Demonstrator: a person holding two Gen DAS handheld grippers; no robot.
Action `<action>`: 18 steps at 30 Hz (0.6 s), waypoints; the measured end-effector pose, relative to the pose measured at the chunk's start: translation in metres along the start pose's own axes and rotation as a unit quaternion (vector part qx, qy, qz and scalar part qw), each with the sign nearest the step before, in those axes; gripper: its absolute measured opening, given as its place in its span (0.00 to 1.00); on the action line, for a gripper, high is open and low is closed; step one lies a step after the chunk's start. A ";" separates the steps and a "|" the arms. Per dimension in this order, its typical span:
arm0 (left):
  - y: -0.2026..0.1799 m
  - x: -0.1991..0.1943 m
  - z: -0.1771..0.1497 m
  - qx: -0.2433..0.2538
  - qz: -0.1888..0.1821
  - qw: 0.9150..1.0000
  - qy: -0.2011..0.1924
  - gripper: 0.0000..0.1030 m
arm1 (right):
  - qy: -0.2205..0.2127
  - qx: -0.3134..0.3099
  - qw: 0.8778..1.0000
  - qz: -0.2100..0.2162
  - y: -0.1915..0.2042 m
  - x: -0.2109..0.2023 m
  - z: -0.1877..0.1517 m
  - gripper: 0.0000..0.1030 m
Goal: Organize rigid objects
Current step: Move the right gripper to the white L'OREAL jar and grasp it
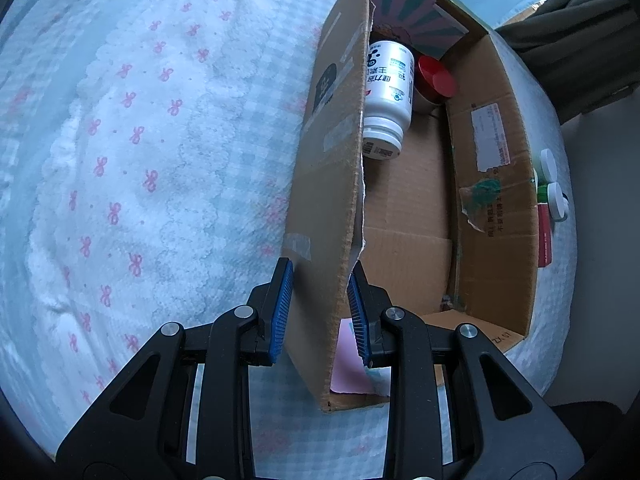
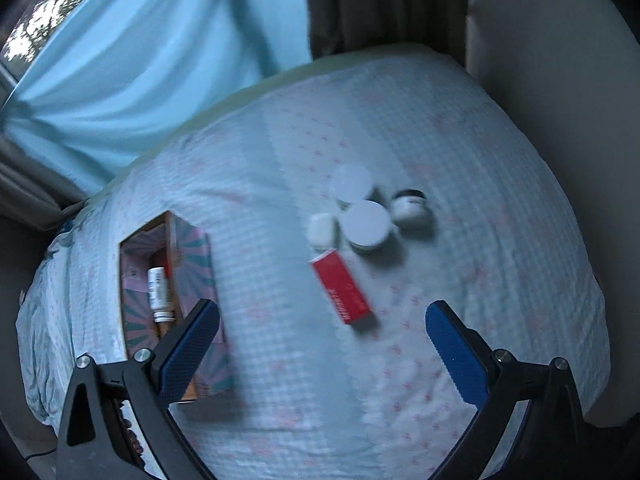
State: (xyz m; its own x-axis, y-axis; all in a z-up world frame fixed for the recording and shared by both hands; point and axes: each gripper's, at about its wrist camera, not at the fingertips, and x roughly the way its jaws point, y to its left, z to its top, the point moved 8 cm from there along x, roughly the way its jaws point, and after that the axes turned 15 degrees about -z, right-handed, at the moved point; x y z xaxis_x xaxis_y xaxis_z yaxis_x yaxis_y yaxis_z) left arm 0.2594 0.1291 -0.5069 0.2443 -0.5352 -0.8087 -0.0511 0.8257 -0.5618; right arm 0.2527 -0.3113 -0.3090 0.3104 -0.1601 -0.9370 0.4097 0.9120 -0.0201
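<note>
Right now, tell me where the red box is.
In the right wrist view the red box lies flat on the bedspread, ahead between the open right tool's fingers, just below the cluster of white-lidded jars.

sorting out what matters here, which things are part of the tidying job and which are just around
Job:
box, left tool on its wall
white bottle and red lid inside it
red carton, white jars on the bed
right tool, open

Just around:
bedspread
blue curtain
</note>
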 end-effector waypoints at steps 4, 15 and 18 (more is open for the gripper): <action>-0.001 -0.001 -0.001 -0.005 -0.001 1.000 -0.007 0.24 | 0.006 0.017 1.000 -0.002 -0.028 0.027 0.000 1.00; 0.004 -0.003 -0.007 -0.017 -0.007 1.000 -0.019 0.24 | 0.021 0.098 0.993 0.058 -0.080 0.148 0.038 1.00; 0.008 -0.004 -0.007 -0.033 -0.017 0.999 -0.026 0.24 | 0.028 0.117 0.990 0.074 -0.086 0.179 0.050 1.00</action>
State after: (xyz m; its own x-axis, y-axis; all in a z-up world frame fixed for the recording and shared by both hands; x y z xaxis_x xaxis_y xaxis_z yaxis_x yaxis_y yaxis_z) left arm 0.2513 0.1365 -0.5087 0.2973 -0.5518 -0.7792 -0.1042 0.7925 -0.6009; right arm 0.3153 -0.4375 -0.4576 0.3363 -0.0047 -0.9418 0.5537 0.8099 0.1936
